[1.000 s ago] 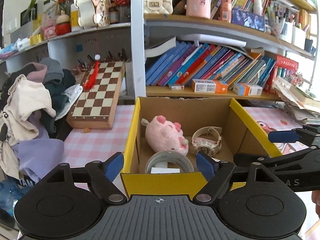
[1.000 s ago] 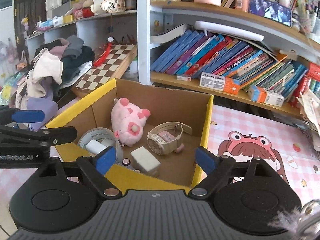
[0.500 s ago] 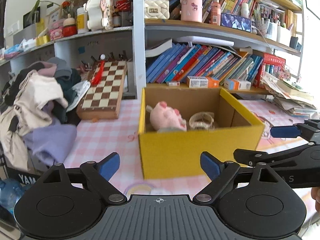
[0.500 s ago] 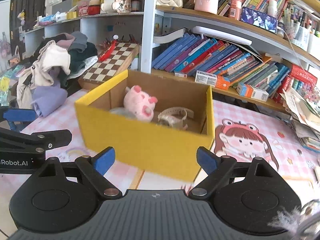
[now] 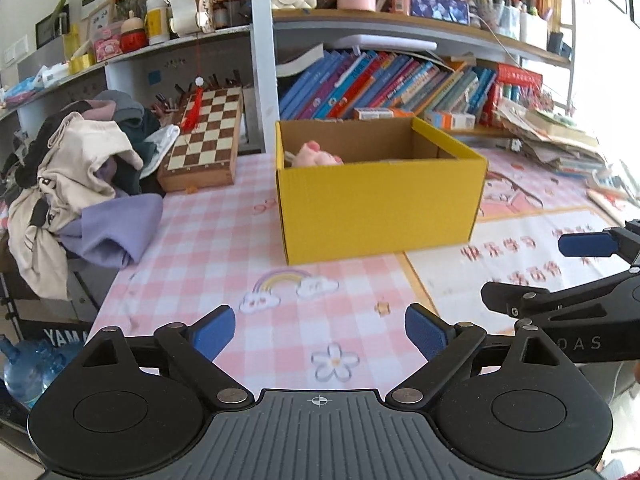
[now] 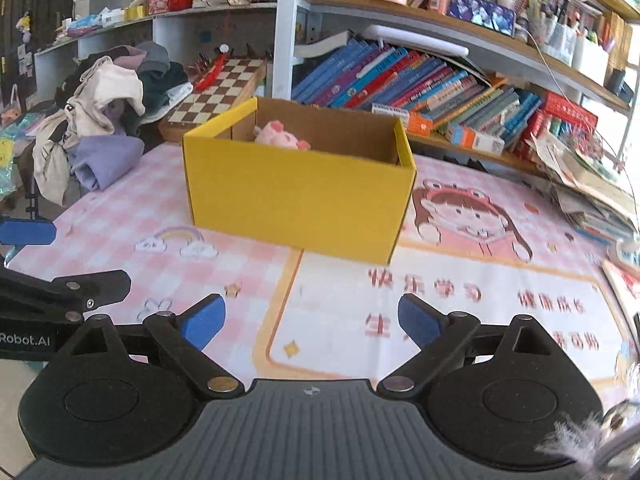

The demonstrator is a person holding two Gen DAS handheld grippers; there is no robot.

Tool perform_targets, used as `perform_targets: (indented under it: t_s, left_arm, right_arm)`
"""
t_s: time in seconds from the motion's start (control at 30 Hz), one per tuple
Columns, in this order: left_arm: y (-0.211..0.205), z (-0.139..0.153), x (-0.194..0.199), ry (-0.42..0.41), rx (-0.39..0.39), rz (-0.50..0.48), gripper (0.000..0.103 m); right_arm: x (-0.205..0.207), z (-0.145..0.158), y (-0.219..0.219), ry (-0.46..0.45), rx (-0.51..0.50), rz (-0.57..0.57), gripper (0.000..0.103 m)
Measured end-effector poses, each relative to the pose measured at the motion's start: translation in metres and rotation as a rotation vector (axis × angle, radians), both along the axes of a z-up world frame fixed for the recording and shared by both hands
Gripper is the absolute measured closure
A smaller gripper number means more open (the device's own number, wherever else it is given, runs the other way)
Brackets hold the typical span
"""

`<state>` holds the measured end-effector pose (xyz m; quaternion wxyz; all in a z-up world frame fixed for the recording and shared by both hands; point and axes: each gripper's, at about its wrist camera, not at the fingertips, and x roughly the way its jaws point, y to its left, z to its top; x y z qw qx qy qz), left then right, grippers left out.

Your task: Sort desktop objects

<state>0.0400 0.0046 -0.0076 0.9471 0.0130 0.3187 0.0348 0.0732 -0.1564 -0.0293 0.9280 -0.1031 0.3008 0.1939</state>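
A yellow cardboard box (image 5: pixel 380 208) (image 6: pixel 296 196) stands on the pink checked table mat. Over its rim shows the top of a pink plush pig (image 5: pixel 314 154) (image 6: pixel 282 138); whatever else lies inside is hidden by the wall. My left gripper (image 5: pixel 320 334) hangs well in front of the box over the mat, its jaws opening, nothing between them. My right gripper (image 6: pixel 310 320) is likewise back from the box, jaws opening and empty. Each gripper shows at the edge of the other's view: the right gripper (image 5: pixel 584 246) and the left gripper (image 6: pixel 26 232).
A wooden chessboard (image 5: pixel 206 136) leans at the back left beside a heap of clothes (image 5: pixel 76 184). Shelves of books (image 5: pixel 392 84) run behind the box. Stacked papers (image 6: pixel 588 184) sit at the right. The mat (image 5: pixel 224 248) lies bare in front of the box.
Both grippers have pulled back from over the box, which now looks smaller and farther. Its contents have dropped out of sight except the pig. Both pairs of jaws stand wider.
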Motion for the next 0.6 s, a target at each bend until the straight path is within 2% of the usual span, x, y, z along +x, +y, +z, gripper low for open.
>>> perform_targets:
  t_s: [0.27, 0.6]
  left_arm:
    - [-0.006, -0.009, -0.012, 0.046, 0.036, -0.017, 0.004]
    - [-0.010, -0.009, -0.015, 0.059, 0.030, -0.041, 0.003]
  right_arm:
    - [-0.014, -0.008, -0.006, 0.039, 0.007, -0.038, 0.005]
    - [-0.020, -0.007, -0.011, 0.037, 0.003, -0.059, 0.002]
